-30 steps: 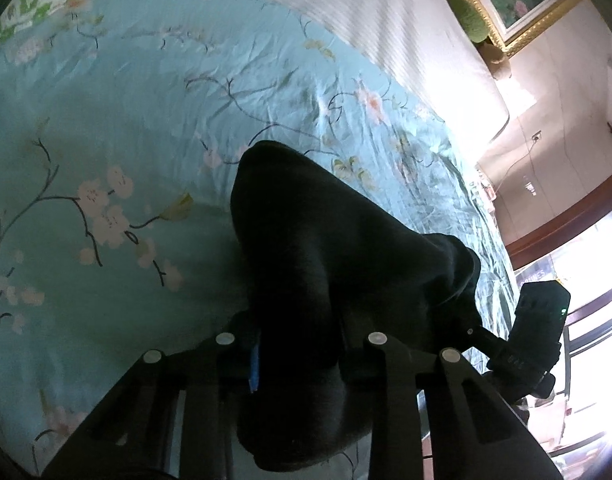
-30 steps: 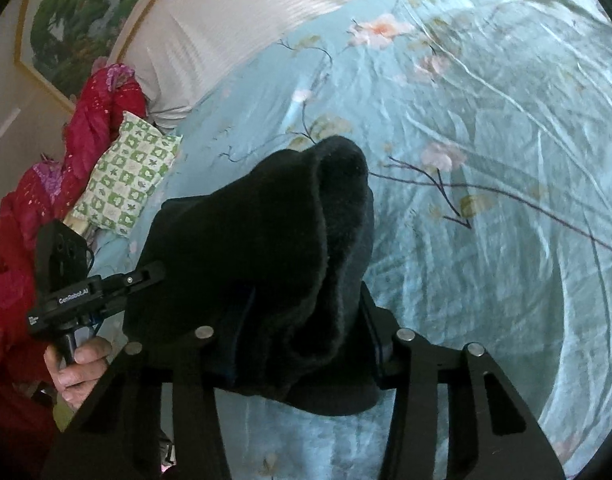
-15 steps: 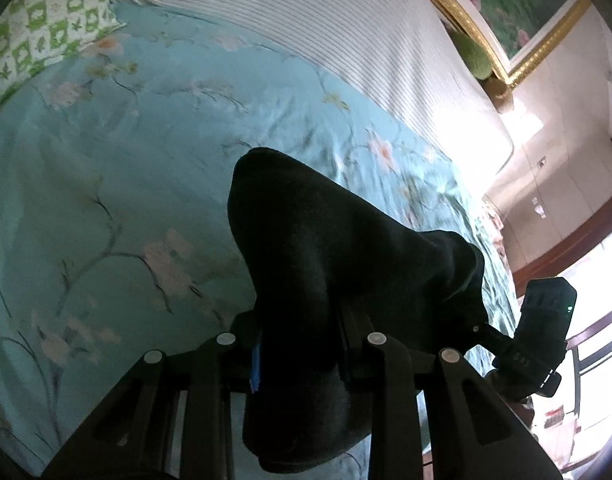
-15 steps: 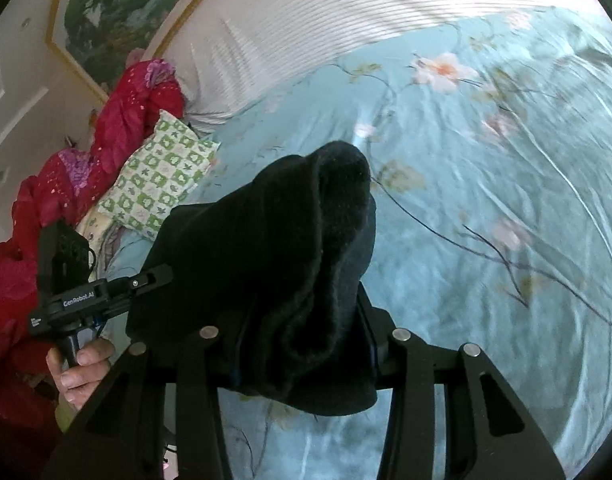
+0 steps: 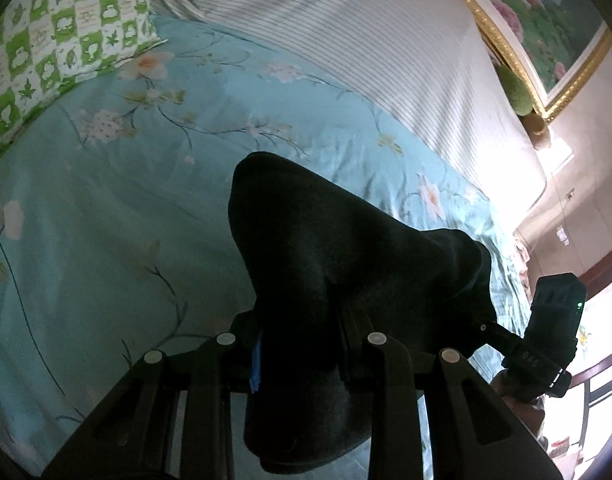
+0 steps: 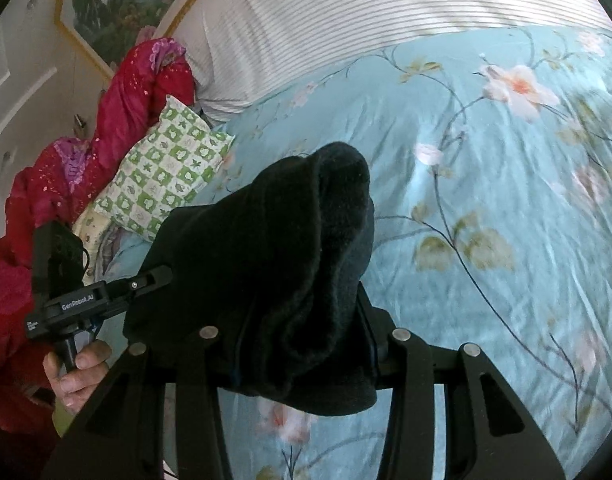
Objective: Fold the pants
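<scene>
The bed (image 5: 106, 220) fills both views, spread with a light blue floral sheet, a striped white cover (image 5: 346, 52) along its far side and a green-and-white checked pillow (image 6: 166, 176) at one end beside a heap of red quilted fabric (image 6: 118, 120). Above the sheet, held clear of it, hangs the pair of black fleece pants (image 5: 338, 264) — a thick bundle stretched between the two tools, with a loose lobe drooping below each one.

The left gripper (image 5: 300, 344) is pinching one end of the pants, cloth bulging out above and below its fingers. The right gripper (image 6: 302, 344) is pinching the other end, where the fabric looks doubled into several plush layers.

From here the main risk, as I judge it, is the fabric itself. It is bulky and soft, so a bite on several layers could let an inner layer creep out and leave the edges uneven. The slack lobes could land first and tuck under the bundle, making a lump instead of a flat fold. If the two tools come down at different heights or angles, the fold line would skew — and the smooth sheet may let the pants slide when released.
</scene>
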Motion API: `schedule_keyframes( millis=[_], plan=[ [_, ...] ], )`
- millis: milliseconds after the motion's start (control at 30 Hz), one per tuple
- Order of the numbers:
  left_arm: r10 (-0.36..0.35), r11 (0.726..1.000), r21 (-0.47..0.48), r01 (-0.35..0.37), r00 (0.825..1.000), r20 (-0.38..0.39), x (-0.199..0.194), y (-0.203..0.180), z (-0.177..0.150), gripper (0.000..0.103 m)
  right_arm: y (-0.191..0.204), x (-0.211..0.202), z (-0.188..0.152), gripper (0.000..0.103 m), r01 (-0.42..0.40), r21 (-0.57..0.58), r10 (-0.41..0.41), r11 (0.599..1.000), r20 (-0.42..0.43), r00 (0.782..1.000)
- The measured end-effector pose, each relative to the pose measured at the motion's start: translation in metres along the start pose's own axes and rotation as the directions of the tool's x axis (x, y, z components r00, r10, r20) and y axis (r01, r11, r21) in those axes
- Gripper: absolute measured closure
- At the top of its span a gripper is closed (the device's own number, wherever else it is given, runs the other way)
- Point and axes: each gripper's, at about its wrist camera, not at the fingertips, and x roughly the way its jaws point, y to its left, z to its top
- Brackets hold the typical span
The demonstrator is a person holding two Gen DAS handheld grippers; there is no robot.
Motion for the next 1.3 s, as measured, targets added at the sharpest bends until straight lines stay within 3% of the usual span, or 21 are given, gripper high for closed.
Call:
schedule_keyframes(
  millis=[733, 1300],
  plan=[
    [0.026, 0.998, -0.064, -0.028, 0.999, -0.034, 0.02, 0.036, -0.002, 0.072, -0.007, 0.05, 0.002, 0.056, -0.009, 0.004, 0.01, 1.0, -0.082, 0.997],
    [0.082, 0.996, -0.034, -0.083, 0.996, -0.026, 0.019, 0.036, -0.01, 0.049, -0.026, 0.045, -0.004, 0.048, -0.032, 0.064, 0.037, 0.997, -0.075, 0.996]
  ],
)
